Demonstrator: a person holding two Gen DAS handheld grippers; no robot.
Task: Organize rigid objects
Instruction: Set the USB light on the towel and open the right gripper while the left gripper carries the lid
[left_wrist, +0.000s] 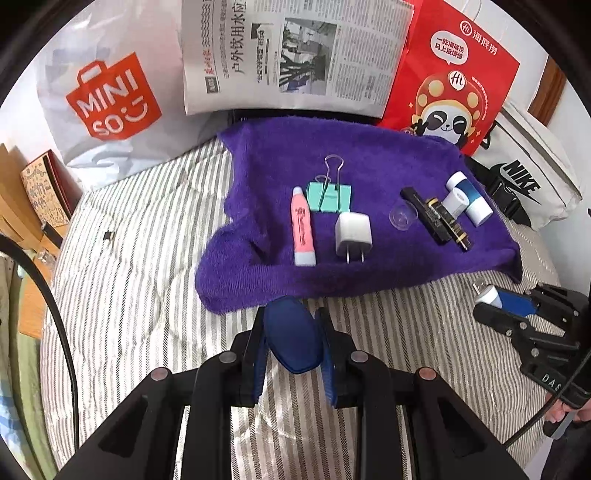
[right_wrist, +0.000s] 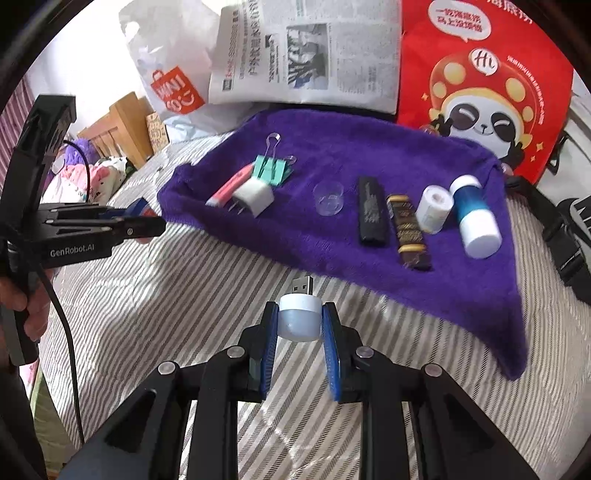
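On the bed's striped cover, toward its left side, your left tool (left_wrist: 291, 336) hovers just short of the purple towel (left_wrist: 369, 266), its pads closed on a dark blue oval piece (left_wrist: 293, 341). Across the towel, left to right, lie the pink tube (left_wrist: 303, 227), the mint binder clip (left_wrist: 330, 195), the white charger plug (left_wrist: 352, 232), a clear cap (left_wrist: 402, 217), two dark sticks (left_wrist: 436, 219) and two white-and-blue bottles (left_wrist: 467, 199).

Off the towel's near right corner, your right tool (right_wrist: 300, 325) is clamped on a small white USB light (right_wrist: 299, 317), gripped low on its rounded body with the metal plug pointing forward past the fingertips toward the towel's near edge.

That hold looks risky: the body is smooth and domed, so it could squirt out or twist between the pads if you swing quickly. The towel's soft folds may also let it roll once released, and a low approach could knock the sticks or bottles lying closest to your path.
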